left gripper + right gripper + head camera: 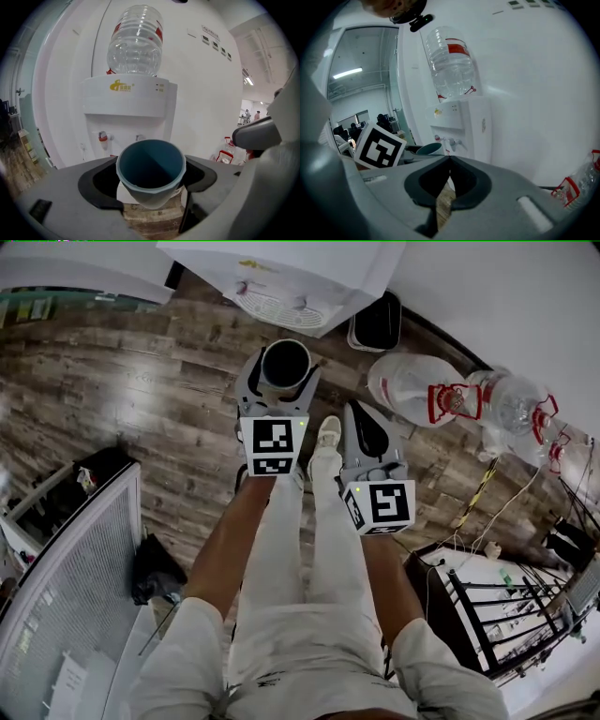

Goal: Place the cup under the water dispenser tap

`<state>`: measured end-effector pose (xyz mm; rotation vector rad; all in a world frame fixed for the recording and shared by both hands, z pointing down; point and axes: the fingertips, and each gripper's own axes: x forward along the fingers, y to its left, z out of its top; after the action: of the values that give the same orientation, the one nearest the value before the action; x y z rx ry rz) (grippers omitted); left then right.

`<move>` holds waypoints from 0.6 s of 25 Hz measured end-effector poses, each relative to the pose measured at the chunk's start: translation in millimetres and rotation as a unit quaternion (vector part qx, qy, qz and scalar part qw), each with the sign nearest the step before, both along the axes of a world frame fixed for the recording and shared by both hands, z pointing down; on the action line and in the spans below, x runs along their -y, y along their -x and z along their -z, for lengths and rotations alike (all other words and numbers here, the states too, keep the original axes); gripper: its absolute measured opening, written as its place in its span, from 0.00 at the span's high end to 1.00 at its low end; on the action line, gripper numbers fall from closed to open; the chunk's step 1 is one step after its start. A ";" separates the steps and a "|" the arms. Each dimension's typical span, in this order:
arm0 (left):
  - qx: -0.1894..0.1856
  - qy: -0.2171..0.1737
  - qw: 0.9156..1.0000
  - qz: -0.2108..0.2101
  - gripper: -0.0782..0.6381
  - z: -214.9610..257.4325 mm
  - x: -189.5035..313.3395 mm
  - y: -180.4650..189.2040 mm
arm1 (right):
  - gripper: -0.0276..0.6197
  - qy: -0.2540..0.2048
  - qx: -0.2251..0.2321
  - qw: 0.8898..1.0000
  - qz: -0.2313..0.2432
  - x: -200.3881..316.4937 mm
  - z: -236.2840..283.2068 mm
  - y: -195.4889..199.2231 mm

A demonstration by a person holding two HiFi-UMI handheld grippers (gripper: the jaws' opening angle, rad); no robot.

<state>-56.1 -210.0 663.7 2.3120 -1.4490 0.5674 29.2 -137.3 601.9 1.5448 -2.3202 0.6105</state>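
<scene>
Ahead of left gripper (151,180): dispenser tap (103,138) not yet reached.
Its jaws clamp the cup (150,161); right gripper (449,159) closed, empty.

Bare wooden floor (141,371) lies open in front of the water dispenser (281,282) — nothing stands between the held cup (150,168) and the taps (103,137). Right of the dispenser a black bin (378,322) sits just beside it, with empty bottles (412,390) lying on the floor near the wall (506,306). A mesh rack (75,559) flanks the left, well apart.
</scene>
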 end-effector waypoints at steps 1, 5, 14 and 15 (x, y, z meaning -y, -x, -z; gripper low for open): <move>0.002 -0.002 1.000 -0.001 0.37 -5.1 3.1 1.2 | 0.96 0.001 0.001 1.000 0.001 -1.4 -2.9 -0.3; 0.017 -0.014 1.000 -0.007 0.37 -24.0 19.1 4.2 | 0.96 0.001 0.007 1.000 0.000 -2.5 -11.7 -3.0; 0.033 -0.025 0.998 -0.043 0.37 -69.2 45.2 -3.7 | 0.96 0.005 0.002 1.000 -0.008 7.1 -37.1 -15.7; 0.032 -0.023 0.998 -0.043 0.37 -74.3 47.0 -4.8 | 0.96 0.007 0.003 1.000 -0.008 7.2 -39.5 -17.4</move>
<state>-51.3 -257.0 738.1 2.4231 -1.4108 0.6443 46.6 -144.5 641.4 1.5596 -2.3042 0.6344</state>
